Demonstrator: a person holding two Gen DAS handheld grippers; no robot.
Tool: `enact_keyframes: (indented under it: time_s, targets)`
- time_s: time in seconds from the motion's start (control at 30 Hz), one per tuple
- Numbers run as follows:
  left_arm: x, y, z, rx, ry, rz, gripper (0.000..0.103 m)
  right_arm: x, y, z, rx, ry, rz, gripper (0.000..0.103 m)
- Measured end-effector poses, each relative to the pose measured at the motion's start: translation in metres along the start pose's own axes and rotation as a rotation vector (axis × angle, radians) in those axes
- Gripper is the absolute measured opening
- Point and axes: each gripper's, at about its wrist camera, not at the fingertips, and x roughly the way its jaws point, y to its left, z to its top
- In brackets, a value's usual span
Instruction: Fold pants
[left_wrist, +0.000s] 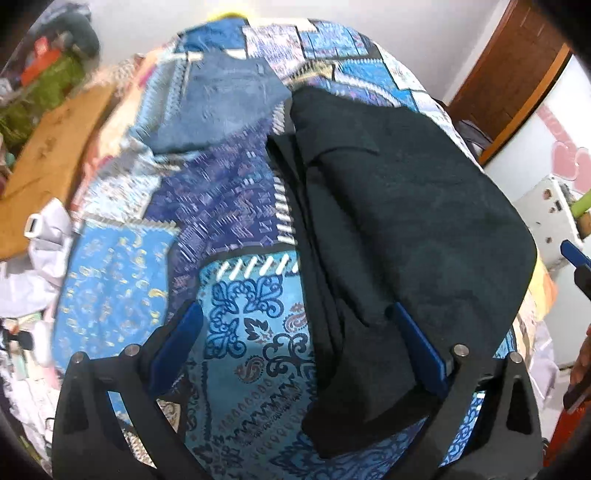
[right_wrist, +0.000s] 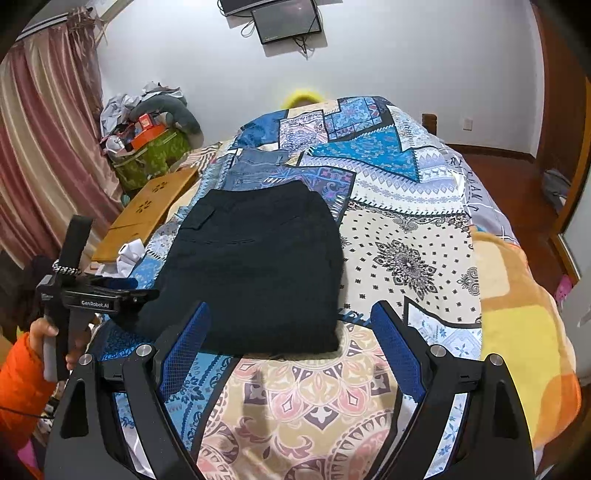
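Black pants (right_wrist: 255, 266) lie folded in a flat rectangle on the patterned bedspread (right_wrist: 406, 236). In the left wrist view the black pants (left_wrist: 399, 206) fill the right half, with a layered folded edge on their left. My left gripper (left_wrist: 295, 325) is open just above the pants' near edge, its right finger (left_wrist: 417, 343) over the cloth. It also shows in the right wrist view (right_wrist: 110, 291) at the pants' left corner. My right gripper (right_wrist: 288, 328) is open and empty at the near edge of the pants.
Folded blue jeans (right_wrist: 255, 162) lie beyond the black pants. A wooden lap table (right_wrist: 144, 214) and a white cloth (right_wrist: 129, 254) sit at the bed's left edge. A green bag piled with clutter (right_wrist: 151, 147) stands by the curtain. An orange blanket (right_wrist: 517, 325) lies on the right.
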Motion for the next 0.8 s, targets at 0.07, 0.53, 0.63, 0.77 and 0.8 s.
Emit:
enact_keyframes:
  time_s: [0.07,0.53,0.63,0.77,0.8]
  targets:
    - [-0.011,-0.003,0.001,-0.011,-0.03,-0.027,0.099,0.003,0.001,-0.001,-0.016,-0.004,-0.011,0.087]
    - [-0.007,-0.028,-0.014,0.108,-0.139,0.149,0.055,0.054,-0.022,-0.009,0.002,0.11,0.073,0.039]
    - [-0.005,-0.026,-0.016,0.112,-0.148,0.162,0.055,0.053,-0.028,-0.015,0.03,0.091,0.096,0.039]
    - [-0.004,-0.023,-0.006,0.116,-0.117,0.159,0.055,0.05,-0.026,-0.014,0.04,0.105,0.098,0.038]
    - [-0.006,-0.023,-0.004,0.116,-0.117,0.159,0.055,0.048,-0.024,-0.011,0.03,0.111,0.093,0.038]
